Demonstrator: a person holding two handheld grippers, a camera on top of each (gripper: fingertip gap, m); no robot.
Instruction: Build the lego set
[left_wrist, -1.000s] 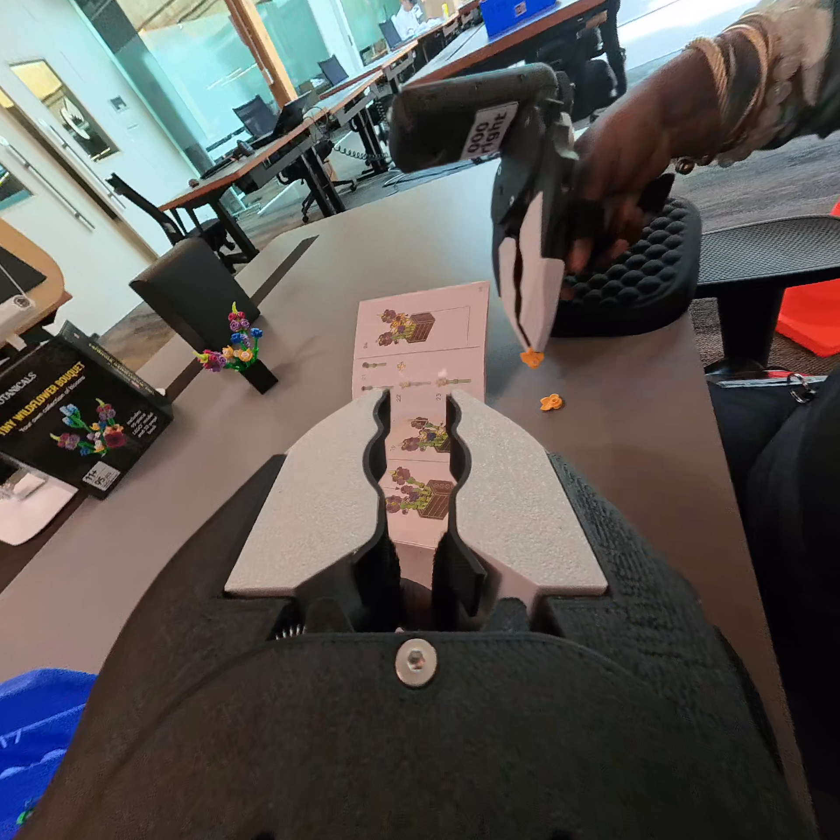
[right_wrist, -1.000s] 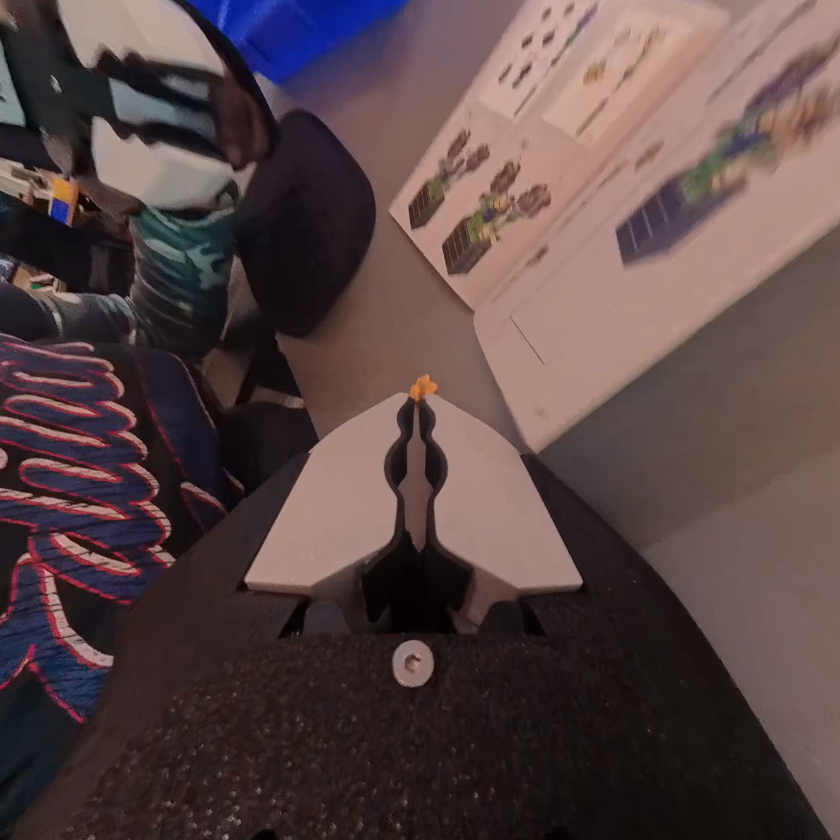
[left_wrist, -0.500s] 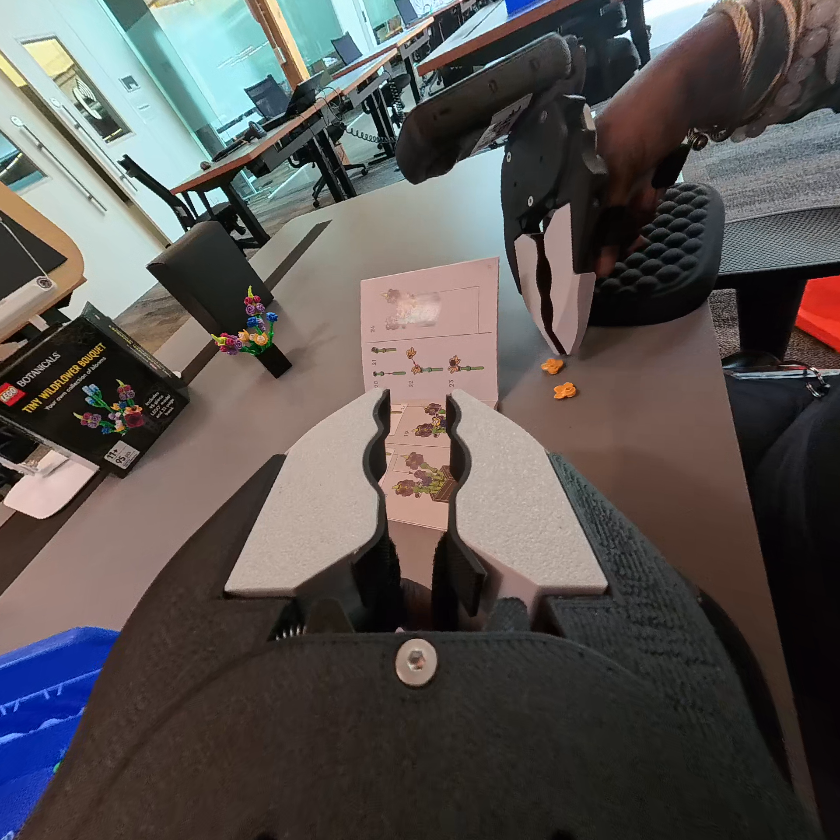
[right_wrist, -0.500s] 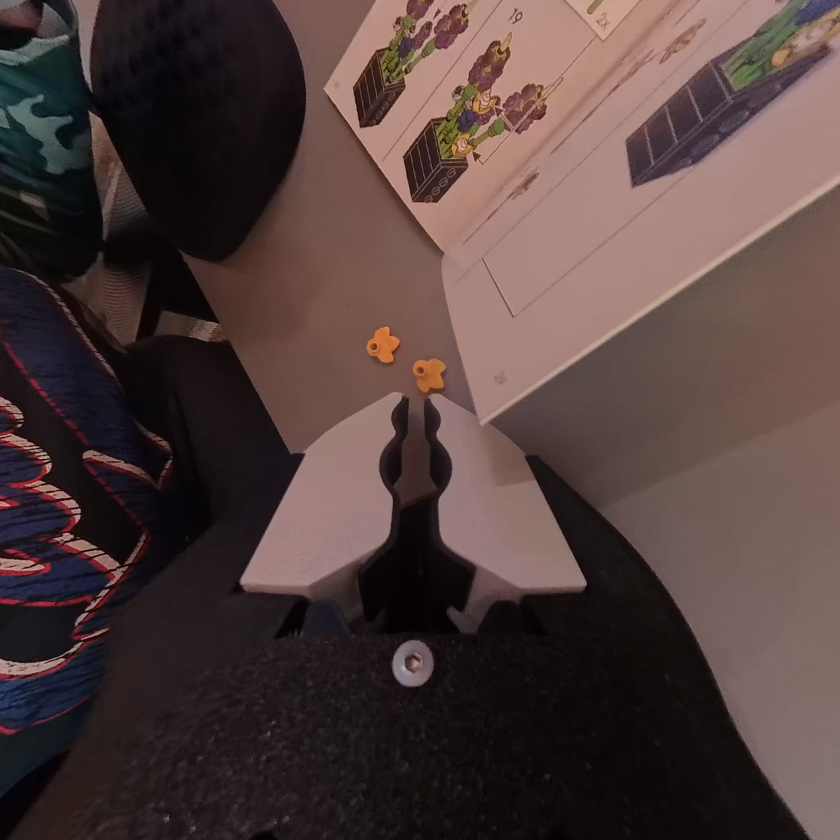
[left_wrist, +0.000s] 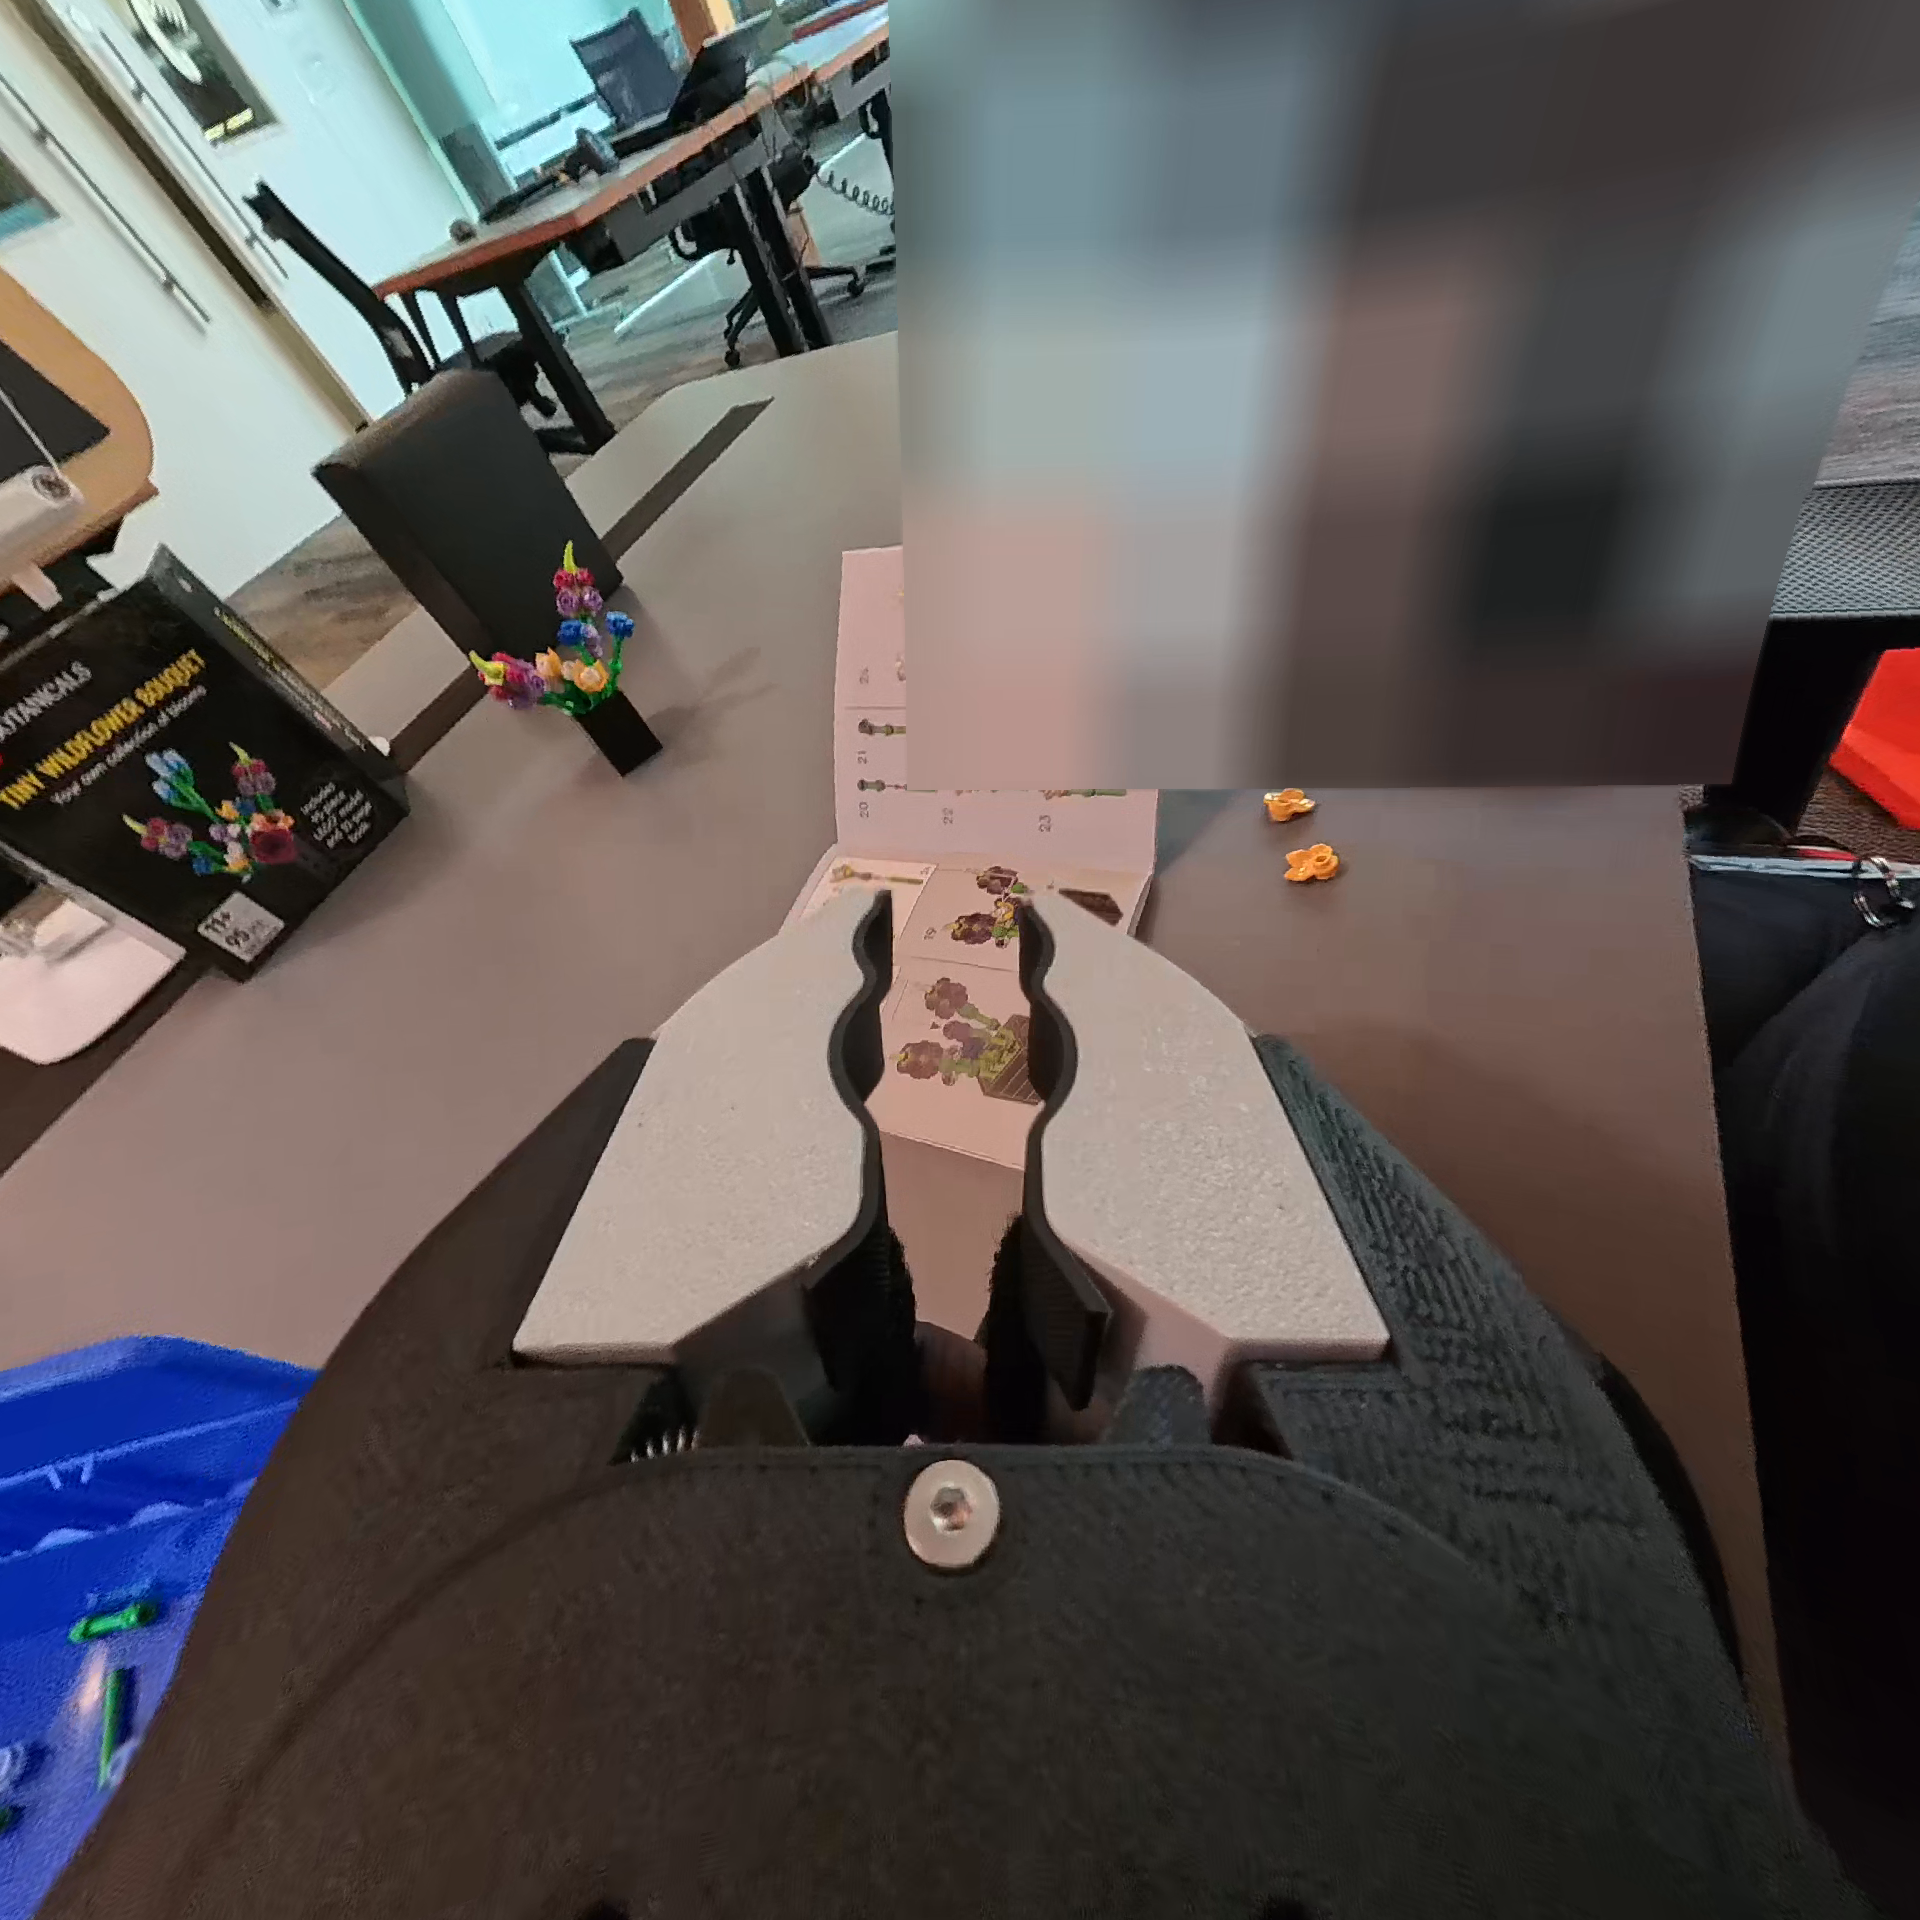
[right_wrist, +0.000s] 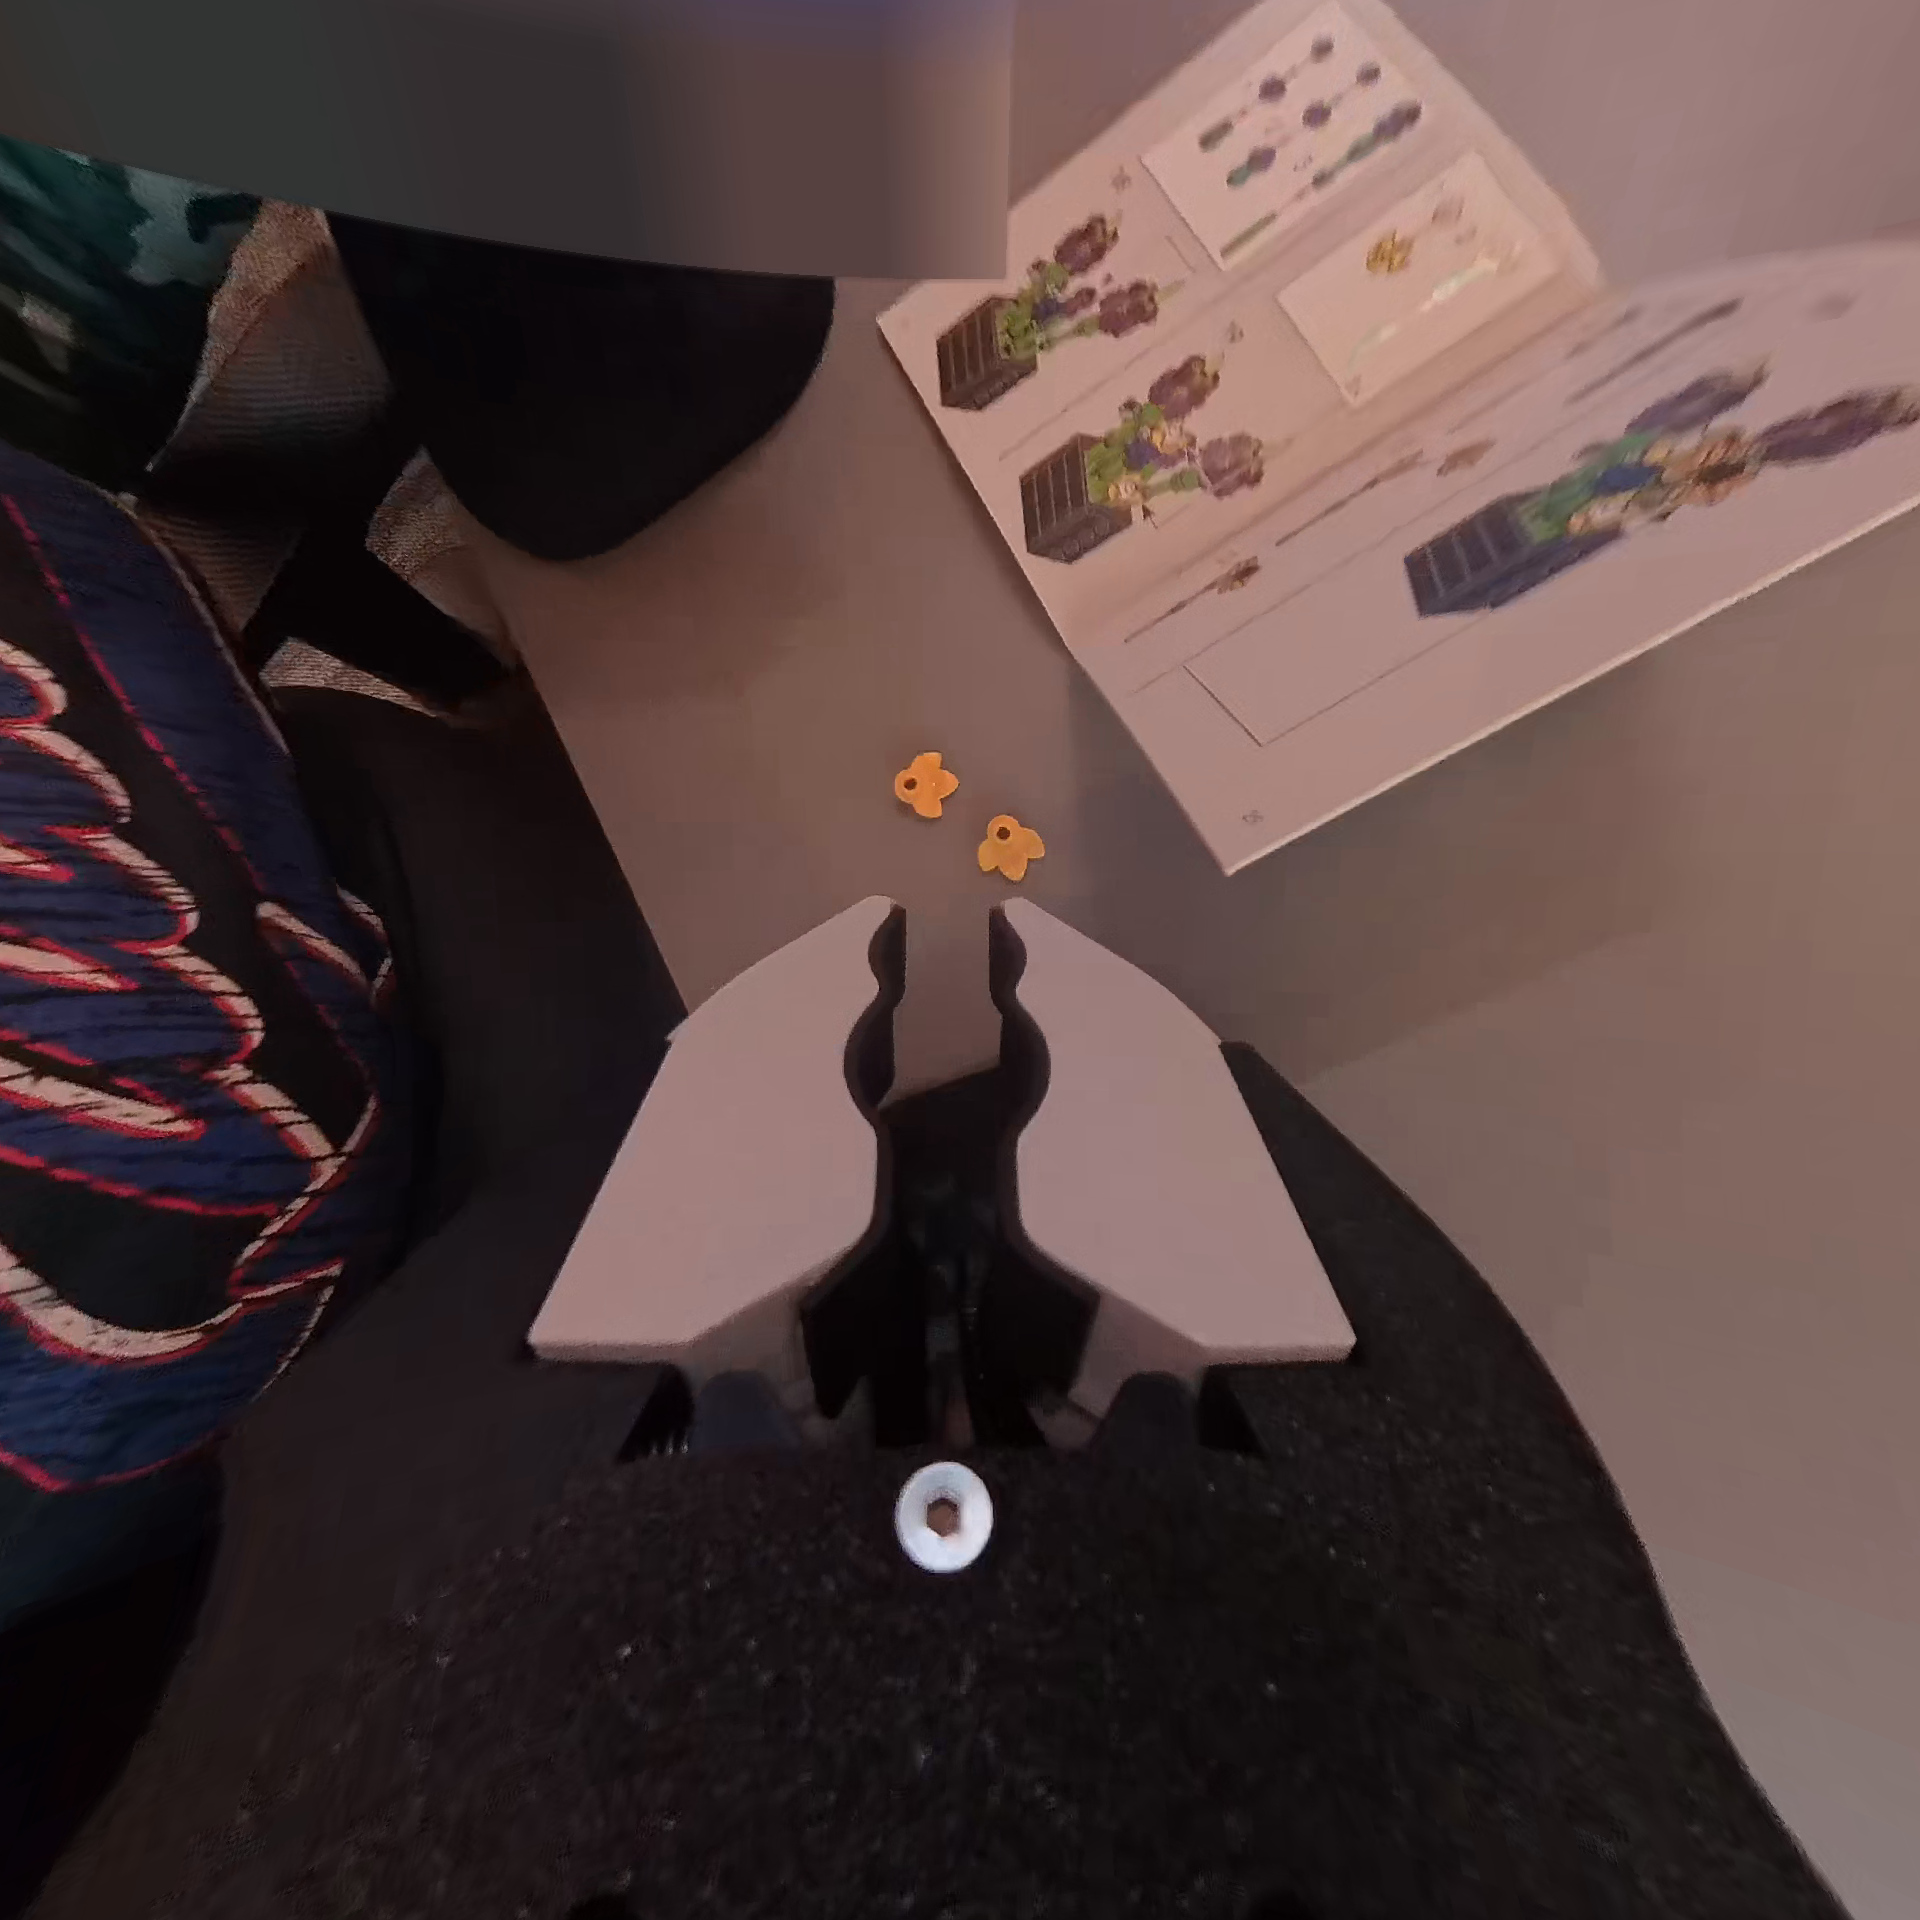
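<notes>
Two small orange flower pieces lie on the grey table (left_wrist: 436, 1039) beside the open instruction booklet (right_wrist: 1351, 499): one (right_wrist: 1010, 847) just past my right gripper's tips, the other (right_wrist: 924, 783) a little farther. They also show in the left wrist view (left_wrist: 1311, 862), (left_wrist: 1289, 803). My right gripper (right_wrist: 945, 914) is open and empty, above the table. My left gripper (left_wrist: 954, 920) is open and empty over the booklet (left_wrist: 987, 862). A part-built flower bouquet on a black base (left_wrist: 582, 675) stands at the back left.
The black set box (left_wrist: 187, 779) lies at the left. A blue bin (left_wrist: 94, 1538) holding green pieces sits at the near left. A black upright block (left_wrist: 468, 499) stands behind the bouquet. The table's right edge is close, with a person's clothing (right_wrist: 156, 935) beyond it. Across from one pair of fingers to the other is roughly 15 cm.
My right gripper set the orange flower piece down beside the other one, opened wider and drew back upward. My left gripper stayed open and shifted slightly back and left.
</notes>
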